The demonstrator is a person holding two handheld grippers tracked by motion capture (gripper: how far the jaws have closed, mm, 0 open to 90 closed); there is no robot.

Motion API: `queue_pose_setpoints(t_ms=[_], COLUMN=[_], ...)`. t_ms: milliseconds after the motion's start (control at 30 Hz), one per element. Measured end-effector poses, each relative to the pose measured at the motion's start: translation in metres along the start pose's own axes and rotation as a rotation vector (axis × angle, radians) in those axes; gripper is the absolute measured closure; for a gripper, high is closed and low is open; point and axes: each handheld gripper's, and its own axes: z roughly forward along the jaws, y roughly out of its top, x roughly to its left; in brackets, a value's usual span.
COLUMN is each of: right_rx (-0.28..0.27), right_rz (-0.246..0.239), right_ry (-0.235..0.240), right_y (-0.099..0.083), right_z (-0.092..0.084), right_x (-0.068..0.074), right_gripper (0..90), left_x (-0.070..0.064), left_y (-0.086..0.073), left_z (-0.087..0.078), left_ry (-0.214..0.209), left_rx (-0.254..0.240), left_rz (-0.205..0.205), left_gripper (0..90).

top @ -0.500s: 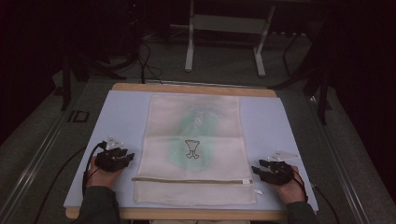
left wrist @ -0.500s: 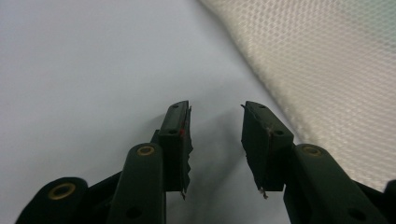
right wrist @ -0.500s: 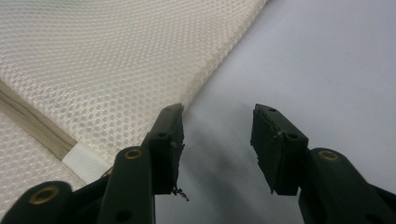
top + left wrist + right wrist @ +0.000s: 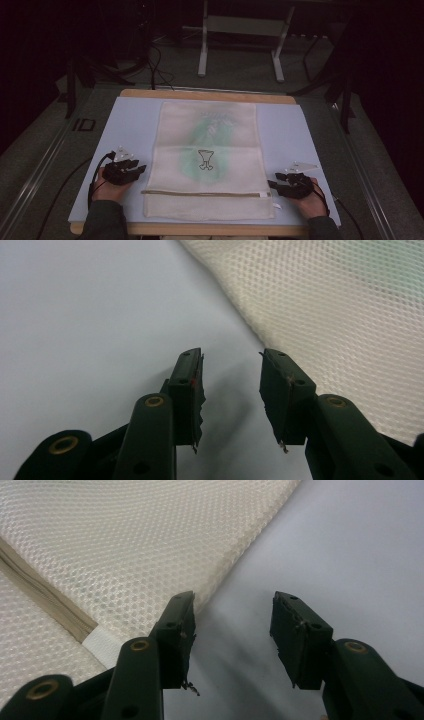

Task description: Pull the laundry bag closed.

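in the high view, a cream mesh laundry bag [image 4: 207, 160] is seen lying flat along the middle of a pale blue mat [image 4: 135, 120] that covers a wooden table [image 4: 205, 94]; the bag's bottom end is close to the near edge of the mat, its top end short of the far edge, and a tan zipper [image 4: 202, 193] is run across it near the near end, with a green garment and a small dark outline figure dimly visible through the mesh. the left gripper [image 4: 131, 169] is held by a hand [image 4: 106, 187] on the mat just beside the bag's left edge, near the near left corner; the right gripper [image 4: 280, 186] is held by a hand [image 4: 309, 200] just beside the bag's right edge, level with the zipper's end, near the near right corner. in the left gripper view, the left gripper [image 4: 231, 377] is shown with its jaws spread apart over bare mat, nothing being gripped between them, and the bag's mesh edge [image 4: 320, 305] is seen just beyond the right-hand jaw. in the right gripper view, the right gripper [image 4: 234, 625] is likewise shown with jaws spread wide and nothing pinched; the bag's edge [image 4: 150, 545] is met at the tip of the left-hand jaw, though contact cannot be told, and the zipper's end with a white tab [image 4: 100, 647] is seen beside that jaw.
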Motion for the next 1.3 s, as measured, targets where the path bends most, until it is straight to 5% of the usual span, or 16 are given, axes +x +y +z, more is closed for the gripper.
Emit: queue_pose_setpoints(t_ms=[433,733,1300], right_rx=[0.02,0.019,0.022], right_rz=[-0.081,-0.132,-0.208], right_ry=[0.048,0.082,0.146], right_y=[0.014,0.032,0.057], right_z=[0.0,0.005,0.019], right_x=[0.005,0.018,0.044], right_gripper=[53.2,51.2,53.8], left_x=[0.0,0.004,0.001], left_y=[0.0,-0.001,0.001], left_z=[-0.001,-0.001,-0.001], left_ry=[-0.028,-0.051,-0.098], left_rx=[-0.001,-0.001,0.002], left_rz=[0.019,-0.003,0.017], left_gripper=[61.5,63.3,63.9])
